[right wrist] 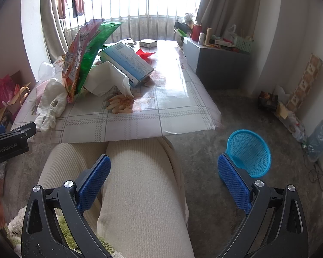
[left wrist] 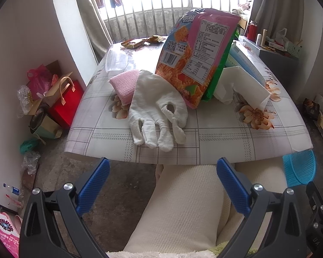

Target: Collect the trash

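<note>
Two hand-held grippers hang low over a seated person's lap, both with jaws spread wide and nothing between the blue pads: the left hand-held gripper (left wrist: 162,185) faces the near edge of the tabletop (left wrist: 226,137), the right hand-held gripper (right wrist: 164,182) sits over the person's cream-trousered knees (right wrist: 137,172). Nothing has yet been picked up, so the collection appears to be at its very start, in the approach. The litter lies heaped on the left half of the tabletop: a white glove (left wrist: 159,107) draped toward the near edge, a pink cloth (left wrist: 123,85) tucked just behind it, a tall pink-and-orange snack bag (left wrist: 196,51) leaning upright against a green bag (right wrist: 92,53), crumpled white paper (left wrist: 241,86) beside them, and a blue-and-white box (right wrist: 129,64) lying tilted behind. Further back are a clear plastic lid (left wrist: 116,59) and small brown wrappers (left wrist: 140,42). A blue mesh basket (right wrist: 249,152) stands on the floor to the person's right, well apart from the pile, and looks the likely bin. The glove, nearest the left tool, seems the natural first target; taking it would call for reaching forward over the table edge, closing on the limp fabric, and carrying it across the lap to the basket.
</note>
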Demonstrator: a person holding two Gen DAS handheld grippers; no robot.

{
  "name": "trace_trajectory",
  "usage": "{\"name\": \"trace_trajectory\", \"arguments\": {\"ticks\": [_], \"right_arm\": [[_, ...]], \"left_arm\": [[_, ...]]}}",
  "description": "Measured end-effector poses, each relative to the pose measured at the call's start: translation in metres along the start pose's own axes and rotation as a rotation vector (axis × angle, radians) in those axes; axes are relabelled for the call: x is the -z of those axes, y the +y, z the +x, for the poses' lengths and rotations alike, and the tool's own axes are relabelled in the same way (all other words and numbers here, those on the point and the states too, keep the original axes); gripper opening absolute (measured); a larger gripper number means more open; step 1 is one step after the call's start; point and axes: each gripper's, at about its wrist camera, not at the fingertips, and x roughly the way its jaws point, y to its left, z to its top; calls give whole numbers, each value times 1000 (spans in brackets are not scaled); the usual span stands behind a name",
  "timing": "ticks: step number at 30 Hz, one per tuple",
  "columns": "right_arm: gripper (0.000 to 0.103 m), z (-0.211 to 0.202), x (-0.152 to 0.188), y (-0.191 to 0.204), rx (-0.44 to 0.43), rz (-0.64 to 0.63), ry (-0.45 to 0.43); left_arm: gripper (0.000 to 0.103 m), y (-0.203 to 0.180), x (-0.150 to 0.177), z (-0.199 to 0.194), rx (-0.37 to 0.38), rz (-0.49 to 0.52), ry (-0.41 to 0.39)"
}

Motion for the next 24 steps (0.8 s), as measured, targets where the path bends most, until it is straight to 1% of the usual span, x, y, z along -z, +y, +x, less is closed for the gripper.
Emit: {"name": "trace_trajectory", "arguments": {"ticks": [24], "right_arm": [[95,1,2,0,-3,2,4]], "left_arm": [[97,0,1,1,-7,4,3]]}}
